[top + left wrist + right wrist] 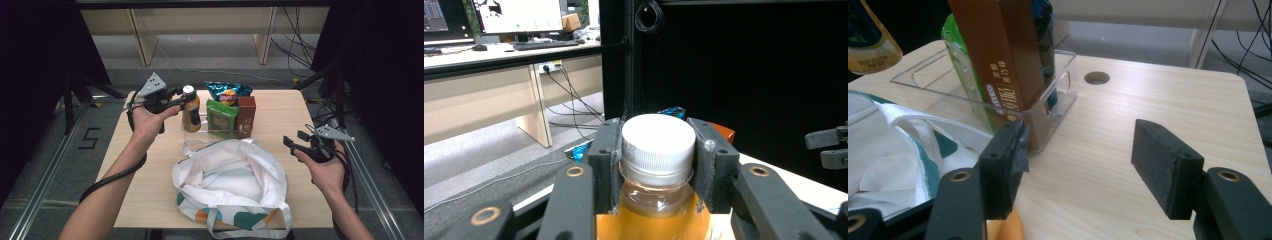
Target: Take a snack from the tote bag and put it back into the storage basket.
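Observation:
An orange-labelled bottle with a white cap hangs at the left end of a clear plastic bin. My left gripper is shut on its cap, one pad on each side. The bottle's base sits at about the height of the bin's rim. My right gripper hovers over the table's right side, open, with bare tabletop between its jaws.
In the bin stand a brown box, a green packet and a blue chips bag. A white tote bag lies open at the front middle. The table has a cable hole.

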The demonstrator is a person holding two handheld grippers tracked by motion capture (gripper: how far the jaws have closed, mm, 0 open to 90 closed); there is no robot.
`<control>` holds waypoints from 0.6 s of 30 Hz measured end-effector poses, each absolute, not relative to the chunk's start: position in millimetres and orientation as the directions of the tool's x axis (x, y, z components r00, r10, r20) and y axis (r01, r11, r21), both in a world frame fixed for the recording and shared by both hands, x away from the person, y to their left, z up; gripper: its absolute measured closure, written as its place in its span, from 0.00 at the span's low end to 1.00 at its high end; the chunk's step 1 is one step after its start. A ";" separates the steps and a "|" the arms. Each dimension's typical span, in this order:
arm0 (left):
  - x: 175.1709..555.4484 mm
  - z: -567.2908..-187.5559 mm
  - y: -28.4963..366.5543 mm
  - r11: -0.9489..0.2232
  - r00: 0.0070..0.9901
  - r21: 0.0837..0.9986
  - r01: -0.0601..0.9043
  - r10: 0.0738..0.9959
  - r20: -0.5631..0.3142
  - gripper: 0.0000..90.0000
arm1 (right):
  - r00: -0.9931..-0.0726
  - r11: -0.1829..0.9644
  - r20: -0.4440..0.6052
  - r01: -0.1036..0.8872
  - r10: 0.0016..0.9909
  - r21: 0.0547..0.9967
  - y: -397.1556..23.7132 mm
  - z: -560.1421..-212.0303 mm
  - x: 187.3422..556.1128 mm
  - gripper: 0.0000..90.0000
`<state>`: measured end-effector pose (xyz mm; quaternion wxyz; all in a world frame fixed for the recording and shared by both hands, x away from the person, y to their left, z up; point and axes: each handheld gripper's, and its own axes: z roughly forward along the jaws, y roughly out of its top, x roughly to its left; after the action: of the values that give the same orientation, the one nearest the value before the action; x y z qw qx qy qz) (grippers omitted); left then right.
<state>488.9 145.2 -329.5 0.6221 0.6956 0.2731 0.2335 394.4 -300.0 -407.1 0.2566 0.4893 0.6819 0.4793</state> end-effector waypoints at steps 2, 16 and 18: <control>489.7 -330.1 144.8 -0.077 0.740 0.993 0.094 0.672 -0.018 0.66 | -0.381 0.066 0.110 0.422 0.918 0.904 -300.2 -407.6 394.9 0.44; 506.7 -338.6 145.9 -0.089 0.711 0.990 0.114 0.703 -0.018 0.65 | -0.400 0.077 0.110 0.423 0.910 0.903 -302.2 -406.9 394.8 0.44; 508.4 -340.2 145.9 -0.085 0.709 0.989 0.118 0.705 -0.024 0.65 | -0.396 0.085 0.101 0.425 0.913 0.901 -302.7 -407.1 395.0 0.44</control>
<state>508.4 145.9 -340.2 0.6084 0.6959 0.2958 0.2410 395.0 -302.7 -407.1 0.2585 0.4848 0.6898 0.4715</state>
